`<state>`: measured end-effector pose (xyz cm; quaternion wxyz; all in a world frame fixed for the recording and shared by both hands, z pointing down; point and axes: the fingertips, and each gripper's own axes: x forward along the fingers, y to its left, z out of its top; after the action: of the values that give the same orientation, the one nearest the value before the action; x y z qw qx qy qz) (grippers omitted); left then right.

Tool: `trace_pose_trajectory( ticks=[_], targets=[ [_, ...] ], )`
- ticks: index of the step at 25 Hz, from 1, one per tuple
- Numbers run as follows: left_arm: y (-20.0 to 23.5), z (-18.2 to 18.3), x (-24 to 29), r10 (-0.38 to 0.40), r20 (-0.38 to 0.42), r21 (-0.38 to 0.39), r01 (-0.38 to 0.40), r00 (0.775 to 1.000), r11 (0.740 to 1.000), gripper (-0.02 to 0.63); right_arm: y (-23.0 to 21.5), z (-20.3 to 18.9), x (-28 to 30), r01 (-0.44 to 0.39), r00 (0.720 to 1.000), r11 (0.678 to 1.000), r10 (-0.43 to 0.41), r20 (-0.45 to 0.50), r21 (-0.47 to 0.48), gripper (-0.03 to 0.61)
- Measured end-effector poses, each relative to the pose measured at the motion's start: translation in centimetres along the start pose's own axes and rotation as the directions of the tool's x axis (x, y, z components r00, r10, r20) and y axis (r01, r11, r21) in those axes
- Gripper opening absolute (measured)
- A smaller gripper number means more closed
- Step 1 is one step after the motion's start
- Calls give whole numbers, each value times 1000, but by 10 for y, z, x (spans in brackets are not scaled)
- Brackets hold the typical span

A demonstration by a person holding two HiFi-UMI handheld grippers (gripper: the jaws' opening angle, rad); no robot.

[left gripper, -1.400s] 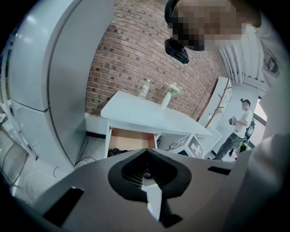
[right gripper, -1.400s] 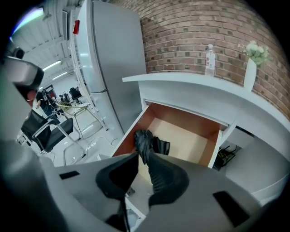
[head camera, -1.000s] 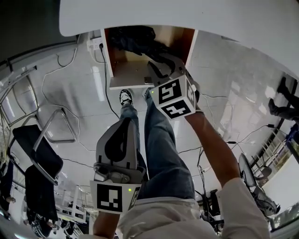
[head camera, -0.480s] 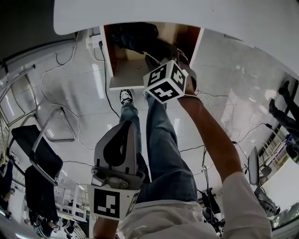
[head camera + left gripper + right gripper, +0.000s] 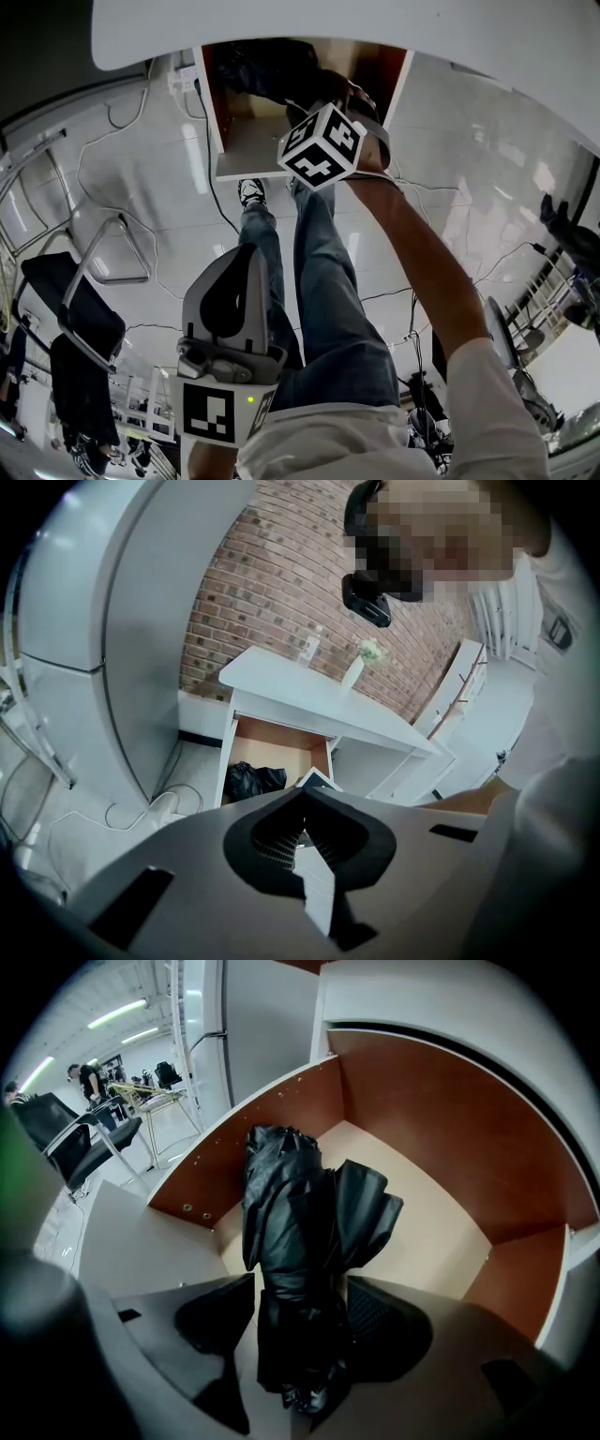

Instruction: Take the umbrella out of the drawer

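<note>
A folded black umbrella [image 5: 300,1232] lies in the open wooden drawer [image 5: 441,1232] under the white desk. My right gripper [image 5: 300,1288] reaches steeply down into the drawer and its jaws are opening, one on each side of the umbrella's near end; a gap shows at the left pad. In the head view the right gripper [image 5: 337,98] sits over the drawer [image 5: 248,155], its marker cube hiding part of the umbrella [image 5: 272,75]. My left gripper [image 5: 246,251] hangs shut and empty above the person's legs. From the left gripper [image 5: 302,794] view, the umbrella [image 5: 248,780] shows dark inside the drawer [image 5: 272,752].
The white desk top [image 5: 375,28] overhangs the drawer. The person's jeans-clad legs [image 5: 319,281] stand in front of it. A dark chair [image 5: 75,309] is at the left, and cables [image 5: 225,206] run over the glossy floor. A bottle [image 5: 309,649] and a vase [image 5: 354,672] stand on the desk.
My right gripper has sunk deeper into the drawer and rolled, so its marker cube now faces differently. The left gripper has stayed where it was.
</note>
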<state>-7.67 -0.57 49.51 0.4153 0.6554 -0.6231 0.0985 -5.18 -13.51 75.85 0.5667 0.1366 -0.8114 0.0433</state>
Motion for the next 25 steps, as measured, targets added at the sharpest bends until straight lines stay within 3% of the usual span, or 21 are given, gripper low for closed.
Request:
trace_pose_trajectory(
  ticks=[13, 25],
  targets=[
    [6, -3, 3, 14, 1, 7, -14, 1000, 1000, 12, -1, -1, 25, 37, 997, 997, -41, -62, -62, 304],
    [11, -1, -2, 19, 12, 20, -19, 1000, 1000, 12, 1, -3, 31, 0, 994, 995, -10, -105, -95, 273]
  ],
)
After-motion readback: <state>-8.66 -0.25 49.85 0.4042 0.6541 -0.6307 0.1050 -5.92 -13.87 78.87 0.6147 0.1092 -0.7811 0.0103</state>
